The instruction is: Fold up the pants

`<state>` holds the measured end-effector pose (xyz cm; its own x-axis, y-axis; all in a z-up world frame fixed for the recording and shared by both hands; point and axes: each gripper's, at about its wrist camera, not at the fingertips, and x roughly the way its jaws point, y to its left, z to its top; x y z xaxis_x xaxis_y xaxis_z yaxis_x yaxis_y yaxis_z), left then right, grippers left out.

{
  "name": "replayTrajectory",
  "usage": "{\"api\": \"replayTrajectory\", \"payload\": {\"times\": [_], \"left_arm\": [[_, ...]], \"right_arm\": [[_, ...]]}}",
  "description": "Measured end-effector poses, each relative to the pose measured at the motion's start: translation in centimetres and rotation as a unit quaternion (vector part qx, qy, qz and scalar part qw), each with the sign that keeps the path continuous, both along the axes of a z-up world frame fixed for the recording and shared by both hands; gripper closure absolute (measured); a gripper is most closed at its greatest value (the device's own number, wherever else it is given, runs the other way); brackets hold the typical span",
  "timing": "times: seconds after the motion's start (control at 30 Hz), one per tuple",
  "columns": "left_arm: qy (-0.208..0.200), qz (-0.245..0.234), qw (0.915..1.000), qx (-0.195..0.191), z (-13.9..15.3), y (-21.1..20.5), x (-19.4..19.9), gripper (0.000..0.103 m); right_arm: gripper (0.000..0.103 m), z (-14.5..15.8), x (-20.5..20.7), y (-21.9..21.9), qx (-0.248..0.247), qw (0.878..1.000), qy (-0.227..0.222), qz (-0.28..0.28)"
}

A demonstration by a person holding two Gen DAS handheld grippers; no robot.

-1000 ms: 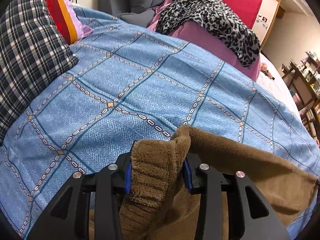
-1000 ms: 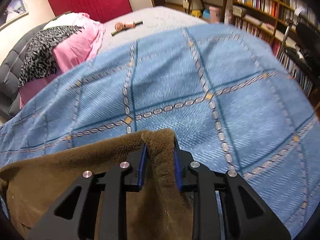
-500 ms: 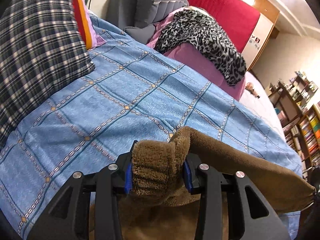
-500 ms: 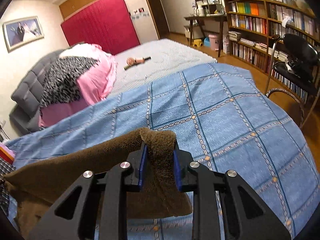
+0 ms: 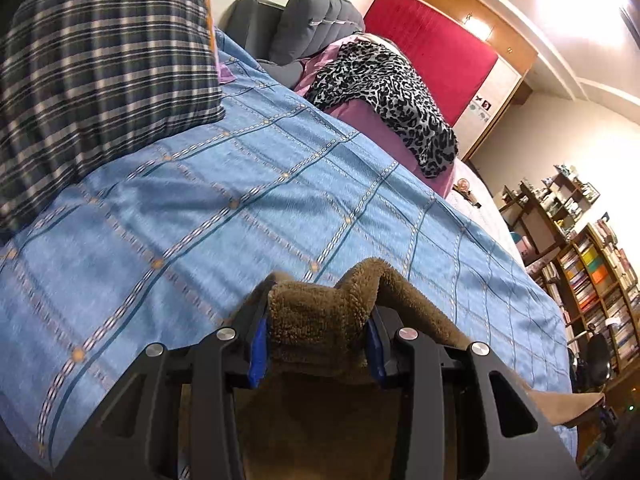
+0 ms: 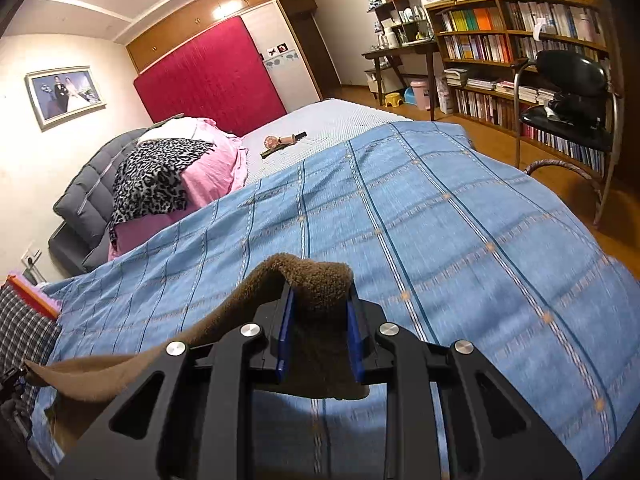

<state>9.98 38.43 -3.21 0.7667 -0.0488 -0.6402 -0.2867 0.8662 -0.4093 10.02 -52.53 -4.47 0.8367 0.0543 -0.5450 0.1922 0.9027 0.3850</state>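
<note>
Pants (image 5: 320, 320), brown fleece, pinched at one edge by left gripper (image 5: 316, 344) and right gripper (image 6: 320, 332), lifted over blue bedspread (image 5: 240, 200); mid-carry of fold, next likely lowering both corners evenly.

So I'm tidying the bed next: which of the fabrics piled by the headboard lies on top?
The leopard-print cloth: it drapes over the pink bedding, the only spotted black-and-white fabric there.

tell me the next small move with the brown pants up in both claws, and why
Probably carry both claws forward and lower the brown pants onto the blue bedspread. The left claw and right claw each clamp an edge, the fabric hangs between them, and the spread ahead is bare.
</note>
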Motion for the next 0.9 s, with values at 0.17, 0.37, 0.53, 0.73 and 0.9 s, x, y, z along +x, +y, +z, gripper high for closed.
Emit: {"api": "replayTrajectory", "payload": {"times": [0.17, 0.37, 0.53, 0.73, 0.9], "left_arm": [[0.0, 0.003, 1.0, 0.005, -1.2, 0.2, -4.4, 0.064], [0.011, 0.019, 0.9995, -0.021, -3.5, 1.1, -7.5, 0.064], [0.034, 0.035, 0.9984, -0.029, -5.3, 0.9, -8.1, 0.062], [0.054, 0.074, 0.9958, 0.004, -5.7, 1.6, -8.4, 0.02], [0.07, 0.062, 0.9954, 0.016, -5.5, 1.5, -9.4, 0.019]], "right_arm": [[0.08, -1.6, -6.4, 0.8, -0.011, 1.0, -0.01, 0.002], [0.08, -4.1, -12.8, 1.2, 0.006, 1.0, -0.011, 0.001], [0.08, -5.2, -15.1, 2.6, -0.023, 1.0, 0.007, -0.009], [0.051, -7.2, -16.9, 2.3, -0.014, 0.998, 0.05, -0.021], [0.048, -7.6, -18.0, 1.7, -0.061, 0.993, 0.096, -0.043]]}}
